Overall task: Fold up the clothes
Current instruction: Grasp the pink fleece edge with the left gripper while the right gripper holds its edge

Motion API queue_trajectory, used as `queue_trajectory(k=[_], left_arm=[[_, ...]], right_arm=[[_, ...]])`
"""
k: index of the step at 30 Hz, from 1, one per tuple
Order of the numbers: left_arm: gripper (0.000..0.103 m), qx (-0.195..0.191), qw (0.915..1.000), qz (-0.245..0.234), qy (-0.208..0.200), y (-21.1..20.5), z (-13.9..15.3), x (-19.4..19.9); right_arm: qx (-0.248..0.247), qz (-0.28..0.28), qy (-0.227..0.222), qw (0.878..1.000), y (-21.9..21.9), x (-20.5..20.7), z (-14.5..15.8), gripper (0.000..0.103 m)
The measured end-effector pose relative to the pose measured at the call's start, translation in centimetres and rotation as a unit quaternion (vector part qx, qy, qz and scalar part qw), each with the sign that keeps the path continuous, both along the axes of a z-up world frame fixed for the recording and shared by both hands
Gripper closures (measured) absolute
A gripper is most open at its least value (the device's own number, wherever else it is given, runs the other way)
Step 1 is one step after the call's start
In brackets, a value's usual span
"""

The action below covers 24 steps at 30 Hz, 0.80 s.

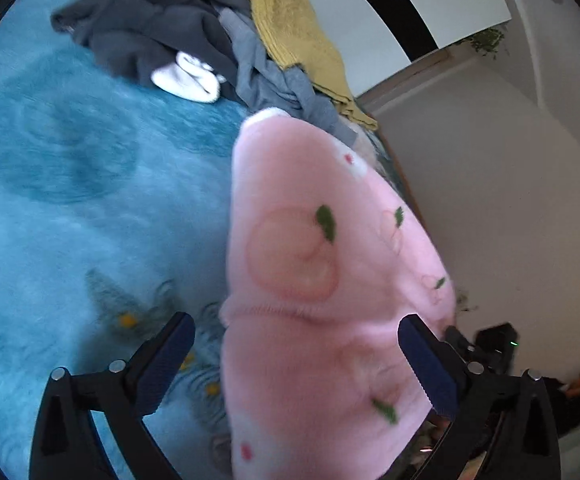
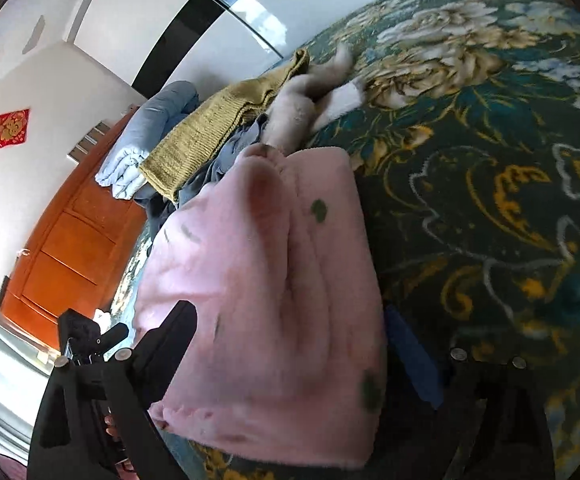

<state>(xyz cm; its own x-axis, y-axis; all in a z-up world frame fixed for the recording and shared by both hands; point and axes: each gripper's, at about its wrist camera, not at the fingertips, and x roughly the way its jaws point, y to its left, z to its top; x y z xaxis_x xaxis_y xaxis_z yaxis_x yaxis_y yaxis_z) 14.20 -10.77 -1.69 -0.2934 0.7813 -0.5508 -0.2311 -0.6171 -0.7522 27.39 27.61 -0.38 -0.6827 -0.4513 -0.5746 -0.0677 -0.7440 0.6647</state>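
A pink fleece garment with green leaf prints (image 1: 314,280) lies folded on the bed. My left gripper (image 1: 302,364) is open, its blue-padded fingers (image 1: 170,364) wide apart on either side of the garment's near end, not clamping it. In the right wrist view the same pink garment (image 2: 266,300) fills the space between my right gripper's fingers (image 2: 170,344). My right gripper (image 2: 290,360) is open, with the cloth bunched between the jaws and hiding most of the right finger.
A pile of unfolded clothes lies behind the garment: dark grey pieces (image 1: 158,20), a white sock (image 1: 188,76), a mustard knit (image 1: 290,28) (image 2: 214,120) and grey-blue cloth (image 1: 278,80). The floral bedspread (image 2: 490,160) stretches to the right. A wall and wooden door (image 2: 70,248) stand beside the bed.
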Motion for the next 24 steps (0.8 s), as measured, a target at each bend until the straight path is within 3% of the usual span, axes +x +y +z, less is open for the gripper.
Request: queue_trajectory(k=[8,11,13,15,20,24], left_arm=[[0.001,0.008,0.9998,-0.003,-0.018,1.4,-0.1,-1.4],[0.002,-0.012,0.9999,-0.003,-0.009,1.9,0.3,-1.1],[0.007,-0.022,0.9998,-0.001,-0.002,2.1,0.6,-0.7],[0.025,-0.028,0.9996,-0.002,0.001,2.4,0.8,-0.3],[0.050,-0.042,0.9991,-0.001,0.011,2.8,1.4,0.7],[0.057,-0.037,0.9992,0.002,0.018,2.3,2.5,0.9]], right_arm=[[-0.043,0.034,-0.015,0.998,0.8,-3.8,-1.1,0.008],[-0.053,0.034,-0.016,0.998,0.8,-4.4,-1.1,0.008],[-0.054,0.032,-0.016,0.998,0.6,-4.5,-1.1,0.009],[-0.053,0.024,-0.021,0.998,0.4,-4.5,-1.1,0.012],[-0.073,-0.001,-0.026,0.997,0.7,-3.8,-1.0,0.041],[-0.088,-0.007,-0.019,0.996,0.9,-2.9,-0.3,0.054]])
